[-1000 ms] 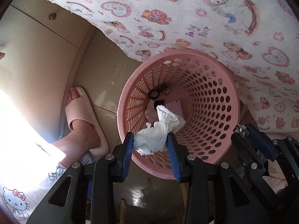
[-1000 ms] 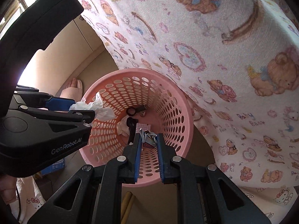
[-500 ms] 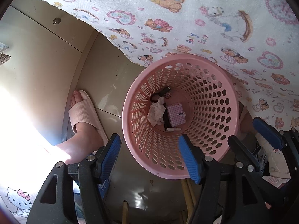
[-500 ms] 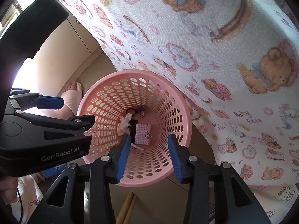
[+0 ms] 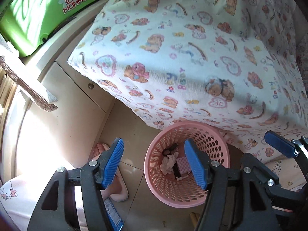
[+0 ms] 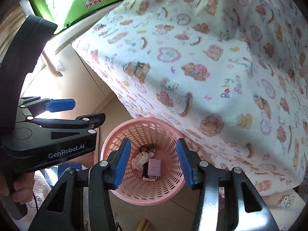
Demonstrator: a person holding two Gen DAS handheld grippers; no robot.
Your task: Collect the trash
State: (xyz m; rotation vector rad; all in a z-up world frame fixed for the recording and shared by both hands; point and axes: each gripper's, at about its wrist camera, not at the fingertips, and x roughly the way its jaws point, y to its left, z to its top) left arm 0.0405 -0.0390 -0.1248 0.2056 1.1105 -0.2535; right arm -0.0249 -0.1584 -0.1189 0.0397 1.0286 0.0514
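Note:
A pink perforated basket (image 5: 154,175) (image 6: 115,140) stands on the floor under the edge of a table. In its bottom lie a crumpled white tissue (image 5: 169,162) (image 6: 141,158), a pink checked packet (image 5: 182,166) (image 6: 155,166) and a black ring-shaped piece (image 5: 168,151). My left gripper (image 5: 155,163) hangs open well above the basket with nothing between its blue pads; it also shows in the right wrist view (image 6: 77,113). My right gripper (image 6: 153,161) is above the basket too, its jaws opening and empty; one of its fingers (image 5: 279,144) shows in the left wrist view.
A bear-print tablecloth (image 5: 192,57) hangs over the basket's far side. A green "La Mamma" box (image 5: 48,5) sits at top left. A foot in a pink slipper (image 5: 100,150) stands left of the basket, by a beige cupboard (image 5: 77,115). A hand (image 6: 17,188) holds the left gripper.
The left gripper let go of the white tissue and the right one of a small scrap; both dropped into the basket. Both grippers opened and rose, tilting up toward the tablecloth.

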